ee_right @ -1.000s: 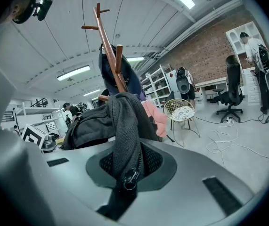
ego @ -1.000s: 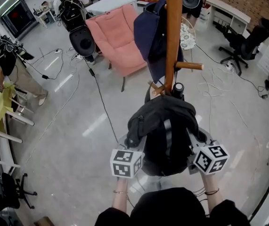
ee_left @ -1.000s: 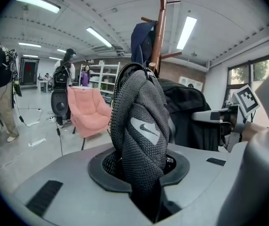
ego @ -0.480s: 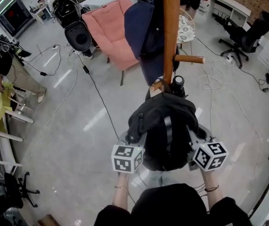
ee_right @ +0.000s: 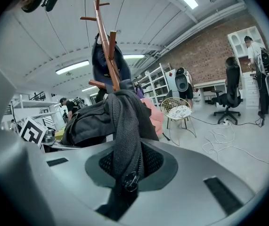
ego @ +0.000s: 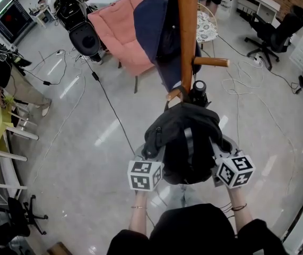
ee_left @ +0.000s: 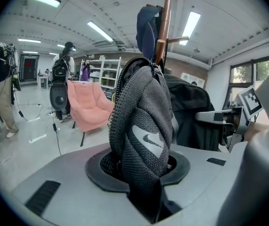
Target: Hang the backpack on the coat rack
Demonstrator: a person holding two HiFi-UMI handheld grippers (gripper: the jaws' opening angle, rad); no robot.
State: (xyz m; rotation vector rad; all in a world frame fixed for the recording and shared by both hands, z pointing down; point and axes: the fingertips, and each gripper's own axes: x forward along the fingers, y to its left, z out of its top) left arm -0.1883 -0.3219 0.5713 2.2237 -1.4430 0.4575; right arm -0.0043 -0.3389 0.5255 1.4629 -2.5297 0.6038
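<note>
1. Head view: The black backpack is carried clear of the floor, directly in front of the wooden coat rack. Its top lies just below the short lower peg, and no loop appears to be hooked yet. The left gripper and right gripper hold opposite sides, presumably to keep the bag level and present its top to the pole. A navy garment already hangs on the rack's far side. The longer peg is bare.
2. Left gripper view: The jaws are clamped on a thick fold of the bag's mesh side panel. The bulk of that fold likely accounts for their wider set.
3. Right gripper view: The jaws are nearly together, pinching thin mesh beside a zip pull ring. The rack rises just beyond the bag.
</note>
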